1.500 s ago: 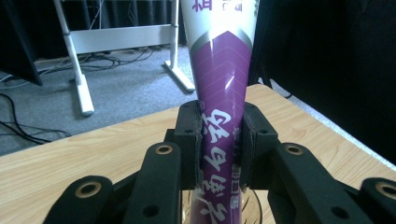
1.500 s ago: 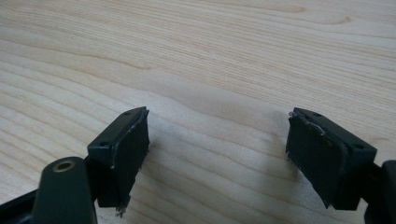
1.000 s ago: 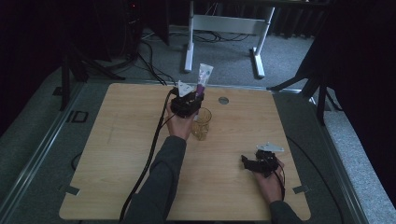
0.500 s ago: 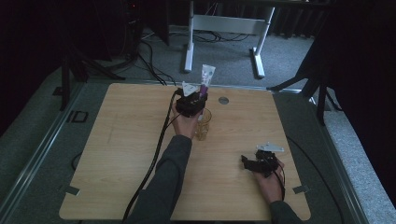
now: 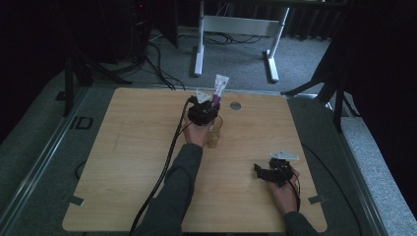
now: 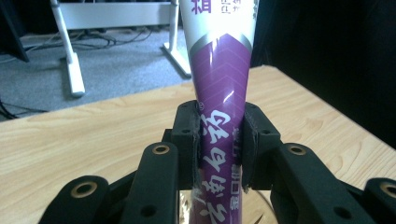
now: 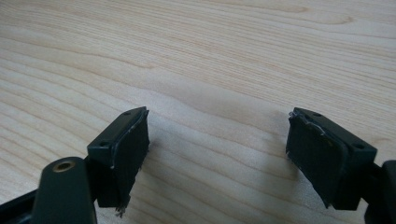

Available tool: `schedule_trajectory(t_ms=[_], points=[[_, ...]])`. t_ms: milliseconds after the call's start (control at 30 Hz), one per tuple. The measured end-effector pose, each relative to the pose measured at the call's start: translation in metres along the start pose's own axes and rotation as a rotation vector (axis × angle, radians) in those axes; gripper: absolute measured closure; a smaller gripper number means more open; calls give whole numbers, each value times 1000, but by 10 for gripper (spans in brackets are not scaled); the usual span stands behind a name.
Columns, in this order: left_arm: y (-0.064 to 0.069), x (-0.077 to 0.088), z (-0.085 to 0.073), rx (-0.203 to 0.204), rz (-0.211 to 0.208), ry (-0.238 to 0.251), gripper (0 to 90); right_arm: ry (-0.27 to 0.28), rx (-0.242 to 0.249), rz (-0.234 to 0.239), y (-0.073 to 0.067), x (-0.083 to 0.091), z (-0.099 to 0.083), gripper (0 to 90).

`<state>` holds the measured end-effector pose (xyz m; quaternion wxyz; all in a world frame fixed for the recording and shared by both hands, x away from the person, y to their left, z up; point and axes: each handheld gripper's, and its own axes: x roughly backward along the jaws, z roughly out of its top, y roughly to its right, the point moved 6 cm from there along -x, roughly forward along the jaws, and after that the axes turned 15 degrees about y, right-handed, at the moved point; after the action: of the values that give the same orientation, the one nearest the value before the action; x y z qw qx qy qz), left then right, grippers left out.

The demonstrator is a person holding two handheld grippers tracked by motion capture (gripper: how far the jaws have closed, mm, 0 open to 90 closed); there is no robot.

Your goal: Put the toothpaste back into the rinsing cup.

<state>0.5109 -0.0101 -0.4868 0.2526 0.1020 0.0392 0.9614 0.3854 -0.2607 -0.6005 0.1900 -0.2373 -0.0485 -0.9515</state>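
We are in a recording or test lab, not a home. We work at a bare wooden table (image 5: 128, 162) with rounded corners, set on grey carpet (image 5: 44, 147) and framed by metal floor rails (image 5: 49, 147). Behind it we see the white steel frame of a desk (image 5: 236, 24), loose cables (image 5: 152, 54) running across the floor, black stand legs (image 5: 74, 73) and dark curtains (image 5: 383, 73). A cable port (image 5: 235, 105) is set into the tabletop.

Both grippers, left gripper (image 5: 209, 105) and right gripper (image 5: 268, 173), are black with brass-ringed screw holes, grey three-cornered top plates and trailing black cables; the person's sleeves (image 5: 172, 196) are dark grey.
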Motion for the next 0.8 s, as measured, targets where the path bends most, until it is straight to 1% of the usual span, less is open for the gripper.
schedule_trajectory(t_ms=[67,200,233,300,333,400,433,467,567,633,700,733,800], points=[[1,-1,-4,-5,-3,-15,699,0,0,0,0,0,0,211],[3,0,-13,-28,-5,-40,695,0,0,0,0,0,0,211],[4,0,-15,-37,-5,-45,679,0,1,0,0,0,0,211],[5,3,-19,-39,-4,-41,670,0,0,0,0,0,0,211],[5,5,-19,-38,-9,-25,692,0,0,0,0,0,0,210],[5,14,-18,-27,-20,4,657,0,1,1,0,0,0,210],[5,14,-18,-27,-20,4,637,0,1,1,0,0,0,210],[5,16,-18,-36,-19,4,637,0,1,1,0,0,0,210],[4,23,-19,-55,-20,2,582,0,1,1,0,0,0,210],[2,28,-20,-49,-19,8,570,0,1,1,0,0,0,210],[-2,35,-21,-34,-20,13,518,0,1,1,0,0,0,210],[-6,39,-21,-25,-19,12,518,0,1,1,0,0,0,210],[-14,48,-23,-17,-5,12,486,0,1,1,0,0,0,210]])
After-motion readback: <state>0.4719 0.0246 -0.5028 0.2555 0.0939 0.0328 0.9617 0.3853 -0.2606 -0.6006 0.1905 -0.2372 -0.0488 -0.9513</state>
